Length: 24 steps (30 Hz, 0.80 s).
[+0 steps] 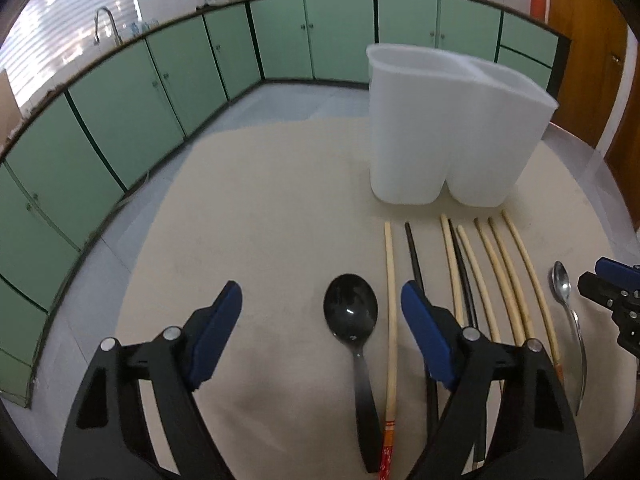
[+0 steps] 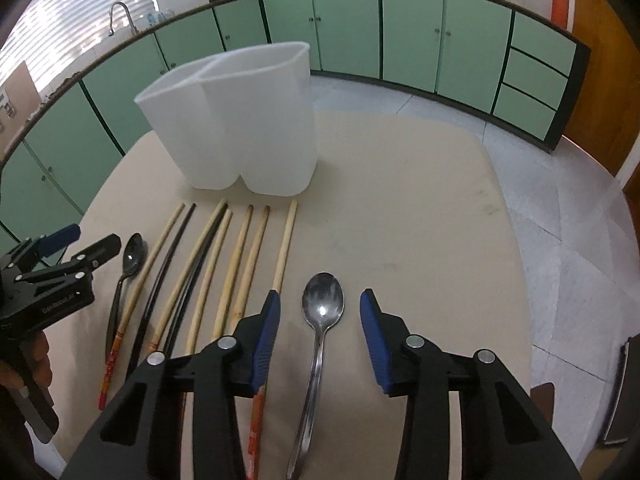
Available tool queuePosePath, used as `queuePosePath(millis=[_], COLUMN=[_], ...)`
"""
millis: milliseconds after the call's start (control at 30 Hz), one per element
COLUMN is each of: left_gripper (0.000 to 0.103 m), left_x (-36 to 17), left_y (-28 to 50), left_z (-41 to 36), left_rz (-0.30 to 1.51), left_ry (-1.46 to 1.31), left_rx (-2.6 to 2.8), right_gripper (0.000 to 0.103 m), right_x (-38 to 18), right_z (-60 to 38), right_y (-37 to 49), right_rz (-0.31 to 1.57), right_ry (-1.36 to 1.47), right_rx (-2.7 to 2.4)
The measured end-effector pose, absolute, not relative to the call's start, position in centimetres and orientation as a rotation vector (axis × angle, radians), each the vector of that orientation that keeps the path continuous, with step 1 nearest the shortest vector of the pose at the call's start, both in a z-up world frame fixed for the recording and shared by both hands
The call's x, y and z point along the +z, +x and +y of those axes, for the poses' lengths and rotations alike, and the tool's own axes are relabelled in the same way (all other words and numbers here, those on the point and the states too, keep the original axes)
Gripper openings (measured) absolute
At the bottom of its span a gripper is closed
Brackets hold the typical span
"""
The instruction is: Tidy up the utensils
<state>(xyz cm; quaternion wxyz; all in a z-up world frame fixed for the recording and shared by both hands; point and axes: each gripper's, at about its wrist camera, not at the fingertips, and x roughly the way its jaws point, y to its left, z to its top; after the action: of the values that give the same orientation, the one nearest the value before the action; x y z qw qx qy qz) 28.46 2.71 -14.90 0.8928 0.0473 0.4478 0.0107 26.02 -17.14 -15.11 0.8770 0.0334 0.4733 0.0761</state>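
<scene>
A white two-compartment utensil holder stands upright on the beige table. In front of it lie several wooden and black chopsticks in a row. A black spoon lies at the row's left end and a metal spoon at its right end. My left gripper is open above the table, its fingers either side of the black spoon and one wooden chopstick. My right gripper is open, its fingers either side of the metal spoon's bowl.
The beige table has a rounded edge with tiled floor beyond. Green kitchen cabinets run along the back wall. A wooden door is at the right. The right gripper also shows in the left wrist view.
</scene>
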Motion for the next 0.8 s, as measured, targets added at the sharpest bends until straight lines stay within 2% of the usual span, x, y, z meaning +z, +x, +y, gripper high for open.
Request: queuePosePath(millis=[167, 500, 667, 800], left_gripper=[0.08, 0.08, 0.073, 0.073], left_x=[-15.5, -16.5, -17.1, -17.2], left_y=[29.1, 30.0, 30.6, 31.2], left_z=[2.7, 2.3, 2.1, 2.2], left_rz=[0.944, 0.978, 1.001, 1.015], left_ry=[0.107, 0.099, 0.096, 0.082], left_rx=[0.032, 0.026, 0.009, -0.006], right_gripper=[0.04, 0.032, 0.032, 0.032], right_x=[-15.6, -17.3, -17.8, -17.6], right_z=[-17.0, -16.7, -16.8, -16.9], right_y=[26.7, 28.1, 28.5, 28.6], right_rz=[1.014, 1.058, 1.074, 1.067], right_ry=[0.07, 0.083, 0.095, 0.098], right_rx=[0.169, 0.155, 0.149, 0.144])
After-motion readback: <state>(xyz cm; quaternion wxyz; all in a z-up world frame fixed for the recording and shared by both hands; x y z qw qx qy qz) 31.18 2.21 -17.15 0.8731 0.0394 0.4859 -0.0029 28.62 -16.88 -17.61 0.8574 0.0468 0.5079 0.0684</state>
